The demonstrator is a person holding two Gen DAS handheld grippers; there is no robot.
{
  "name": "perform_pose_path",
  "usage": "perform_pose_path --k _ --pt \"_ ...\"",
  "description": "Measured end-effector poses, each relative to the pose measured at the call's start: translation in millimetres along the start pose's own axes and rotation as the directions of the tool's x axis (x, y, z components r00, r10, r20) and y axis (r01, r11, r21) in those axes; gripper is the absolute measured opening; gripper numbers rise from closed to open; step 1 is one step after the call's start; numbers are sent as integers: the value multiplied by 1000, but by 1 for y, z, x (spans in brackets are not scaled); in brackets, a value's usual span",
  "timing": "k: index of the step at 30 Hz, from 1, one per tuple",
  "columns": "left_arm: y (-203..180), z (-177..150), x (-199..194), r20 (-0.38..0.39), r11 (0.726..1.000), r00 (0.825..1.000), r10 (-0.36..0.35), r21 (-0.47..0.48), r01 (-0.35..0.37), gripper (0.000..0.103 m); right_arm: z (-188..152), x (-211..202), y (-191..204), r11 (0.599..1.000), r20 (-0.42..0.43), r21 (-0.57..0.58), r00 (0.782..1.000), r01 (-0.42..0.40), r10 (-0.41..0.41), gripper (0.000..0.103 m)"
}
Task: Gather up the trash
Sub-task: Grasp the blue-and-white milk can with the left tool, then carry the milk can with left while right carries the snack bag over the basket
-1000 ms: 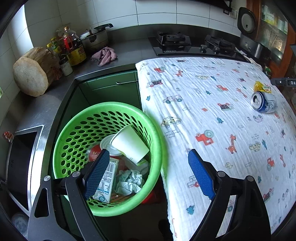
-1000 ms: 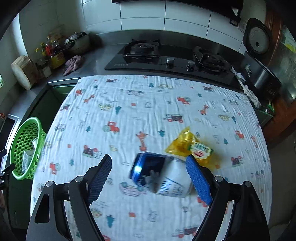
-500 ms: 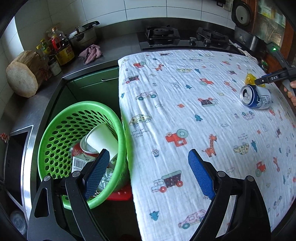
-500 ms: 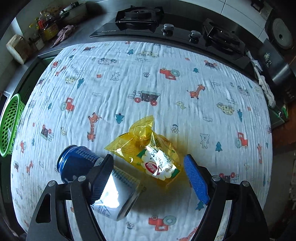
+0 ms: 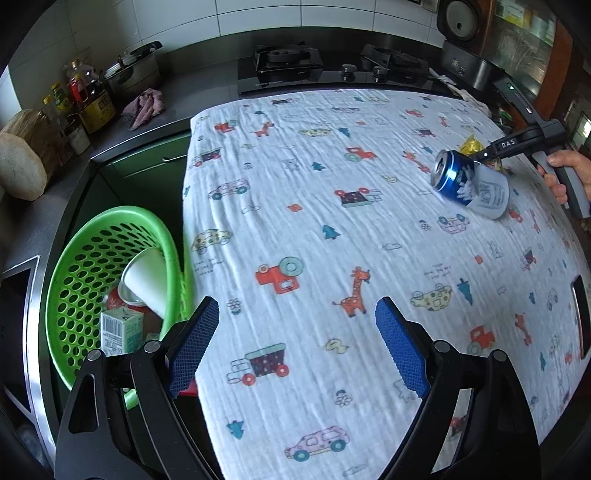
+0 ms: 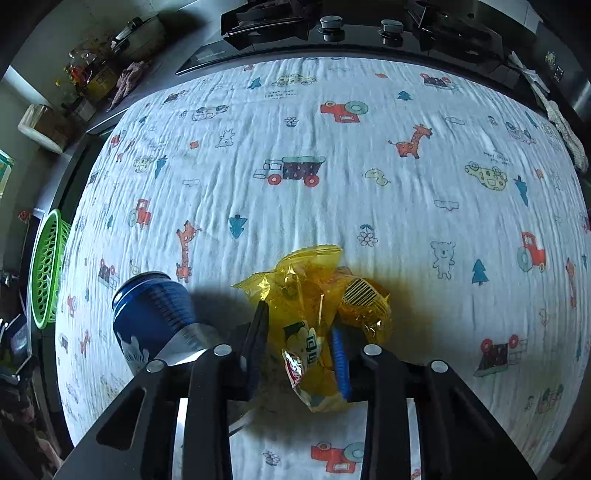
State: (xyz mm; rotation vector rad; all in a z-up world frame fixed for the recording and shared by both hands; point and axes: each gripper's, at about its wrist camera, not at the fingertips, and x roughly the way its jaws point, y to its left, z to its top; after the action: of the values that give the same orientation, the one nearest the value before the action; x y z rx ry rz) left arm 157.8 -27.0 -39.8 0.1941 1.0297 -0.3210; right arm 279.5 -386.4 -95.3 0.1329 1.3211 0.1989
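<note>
Pickup step: right claw (image 6: pixel 299 339) pinches the crinkled yellow plastic snack wrapper (image 6: pixel 317 295) beside the lying blue aluminium can (image 6: pixel 155 314), near the desk's right edge. Left claw (image 5: pixel 295 347) hangs spread, empty. Next: lift, carry to the green perforated plastic basket (image 5: pixel 85 258) off the desk's left edge.

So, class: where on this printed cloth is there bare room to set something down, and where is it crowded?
Free: the wide stretch of cloth between the green basket and the blue can, and the strip toward the stove. Crowded: the corner where the right gripper pinches the yellow wrapper beside the can.
</note>
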Motion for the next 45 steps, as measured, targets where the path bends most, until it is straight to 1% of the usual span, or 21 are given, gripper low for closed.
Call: perform_pose_path --k 2,5,6,9,11,15,18,20,22,25,27,29,30,33,34,35,36,40,42,43,45 --pt "-14 7 1 3 999 999 -37 15 37 86 -6 -4 1 1000 14 6 1000 0 0 18" --pt "-36 21 5 2 995 995 -97 29 97 86 -15 -13 1 1000 42 25 999 -12 10 7" --pt "-43 25 8 -1 992 993 -120 28 120 86 -19 -16 1 999 54 36 998 -21 19 5" --pt "-63 42 23 -30 982 982 -185 29 186 86 -31 -29 -1 997 91 68 995 -36 30 4" --pt "-73 51 35 -57 978 977 -206 1 206 86 -40 -36 -2 996 110 82 994 -35 26 3" --pt "-93 66 51 -92 957 954 -286 -65 281 86 -58 -53 -10 991 160 128 987 -40 19 2" --pt "-108 76 59 -102 947 944 -315 -97 305 86 -72 -66 -17 986 192 158 981 -54 23 2" --pt "-117 83 68 -112 930 929 -352 -151 334 86 -82 -75 -18 988 209 150 978 -40 8 2" --pt "-126 88 79 -122 905 910 -397 -217 366 86 -91 -82 -19 988 226 151 974 -41 6 2" --pt "-140 90 97 -144 879 893 -427 -297 372 86 -105 -93 -23 985 252 161 967 -58 15 2" --pt "-145 91 110 -142 851 877 -458 -356 386 85 -115 -102 -24 985 269 160 963 -59 14 2" --pt "-148 91 120 -137 829 870 -473 -405 387 84 -125 -108 -24 985 282 160 959 -62 14 2" --pt "-151 92 125 -135 820 867 -480 -420 389 84 -129 -111 -25 985 287 159 958 -65 17 2" --pt "-157 96 135 -122 804 866 -484 -452 386 84 -141 -119 -22 987 299 151 954 -54 7 2" --pt "-156 98 137 -115 797 865 -488 -463 388 81 -145 -121 -22 987 302 149 953 -52 5 2" --pt "-157 99 140 -110 787 861 -496 -477 392 79 -148 -123 -22 988 305 148 952 -51 3 2" --pt "-158 100 144 -103 770 855 -508 -499 397 77 -151 -124 -21 988 307 147 952 -52 5 3" --pt "-154 104 156 -78 717 845 -529 -574 396 73 -163 -125 -21 987 308 153 951 -50 1 3" --pt "-154 105 161 -70 699 844 -531 -600 390 72 -168 -125 -21 987 306 157 952 -45 -6 3" --pt "-153 105 163 -67 695 846 -529 -606 387 71 -171 -125 -20 986 306 159 952 -42 -9 3" --pt "-154 107 166 -58 692 851 -522 -613 382 66 -175 -125 -21 985 306 166 952 -42 -11 3"
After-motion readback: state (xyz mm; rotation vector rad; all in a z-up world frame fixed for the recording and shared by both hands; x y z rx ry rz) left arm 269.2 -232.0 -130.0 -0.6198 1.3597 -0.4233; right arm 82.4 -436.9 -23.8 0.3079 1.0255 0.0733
